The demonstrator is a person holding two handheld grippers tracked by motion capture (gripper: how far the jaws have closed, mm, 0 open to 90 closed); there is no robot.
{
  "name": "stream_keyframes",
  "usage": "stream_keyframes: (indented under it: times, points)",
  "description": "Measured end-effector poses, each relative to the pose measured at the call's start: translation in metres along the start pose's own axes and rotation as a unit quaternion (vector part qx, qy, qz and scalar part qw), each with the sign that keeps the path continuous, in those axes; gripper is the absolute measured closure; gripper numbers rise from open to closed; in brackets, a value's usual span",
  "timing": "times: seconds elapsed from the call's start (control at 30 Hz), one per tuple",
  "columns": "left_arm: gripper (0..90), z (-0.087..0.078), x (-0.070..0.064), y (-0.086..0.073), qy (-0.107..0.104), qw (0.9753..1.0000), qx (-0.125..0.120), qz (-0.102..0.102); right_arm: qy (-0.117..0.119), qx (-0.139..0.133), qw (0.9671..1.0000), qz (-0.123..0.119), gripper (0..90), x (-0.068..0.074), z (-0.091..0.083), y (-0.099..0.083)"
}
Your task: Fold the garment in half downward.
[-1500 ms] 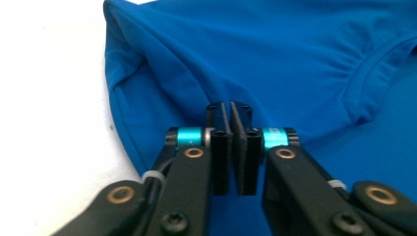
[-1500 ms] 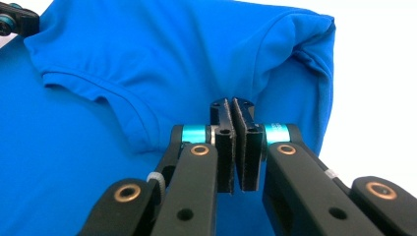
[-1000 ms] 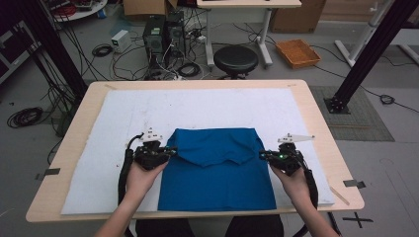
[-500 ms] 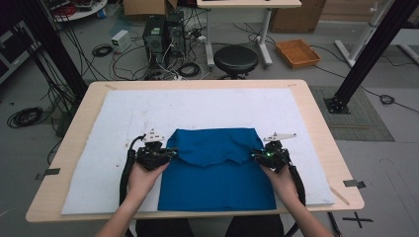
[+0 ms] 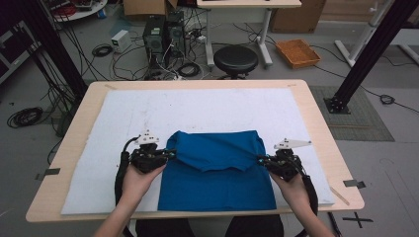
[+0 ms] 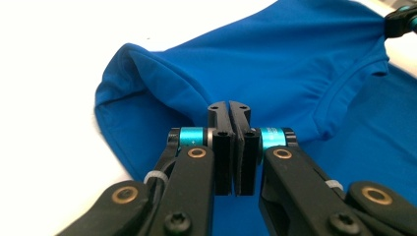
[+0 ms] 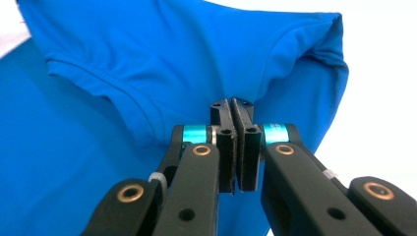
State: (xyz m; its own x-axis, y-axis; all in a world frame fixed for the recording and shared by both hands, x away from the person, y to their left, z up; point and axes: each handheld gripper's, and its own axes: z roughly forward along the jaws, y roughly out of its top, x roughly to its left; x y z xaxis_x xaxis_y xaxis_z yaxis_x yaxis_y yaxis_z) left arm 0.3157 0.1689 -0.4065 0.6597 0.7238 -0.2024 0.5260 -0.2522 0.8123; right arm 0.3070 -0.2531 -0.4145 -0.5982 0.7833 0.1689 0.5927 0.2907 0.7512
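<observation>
A blue T-shirt (image 5: 217,185) lies on the white mat (image 5: 207,113), its upper part folded down over the body. The folded layer (image 5: 217,150) shows its collar edge near the middle. My left gripper (image 5: 170,154) is shut on the fold's left corner. In the left gripper view the pads (image 6: 229,110) pinch blue cloth (image 6: 275,64), and the other gripper's tip (image 6: 401,22) holds the far corner. My right gripper (image 5: 259,160) is shut on the right corner, and in the right gripper view its gripper (image 7: 231,108) is pressed into the fabric (image 7: 162,54).
The mat covers a wooden table (image 5: 316,123). Tape marks sit at its edges (image 5: 353,183). Beyond the table stand a black stool (image 5: 235,59), computer towers (image 5: 163,34), loose cables, and an orange tray (image 5: 298,53) on the floor. A black frame post (image 5: 360,64) rises at the right.
The folded layer has come slightly toward the near edge. The right gripper shifted inward, then back outward a little, while the left gripper has hardly moved. Both stay shut on the cloth.
</observation>
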Motion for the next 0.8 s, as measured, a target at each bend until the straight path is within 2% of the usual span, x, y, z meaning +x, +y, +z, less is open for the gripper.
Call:
stream_keyframes:
  times: [0.27,0.47,0.6,0.67,0.8]
  points:
    - [88.2,-0.028,-0.028,-0.021,-0.026,0.9994,0.011,0.021,0.019,-0.001,0.9997,-0.016,89.1,0.025,-0.029,-0.021]
    - [88.2,-0.042,-0.05,-0.042,-0.042,0.9982,0.028,0.032,0.022,0.01,0.9993,-0.027,89.1,0.041,-0.044,-0.043]
    - [88.2,-0.045,-0.056,-0.05,-0.048,0.9973,0.041,0.036,0.024,0.018,0.9992,-0.028,89.0,0.047,-0.049,-0.054]
    - [88.2,-0.046,-0.056,-0.053,-0.045,0.9972,0.047,0.038,0.025,0.019,0.9991,-0.029,89.0,0.049,-0.05,-0.058]
    - [88.2,-0.046,-0.052,-0.058,-0.041,0.9973,0.053,0.029,0.023,0.026,0.9986,-0.04,88.8,0.056,-0.05,-0.065]
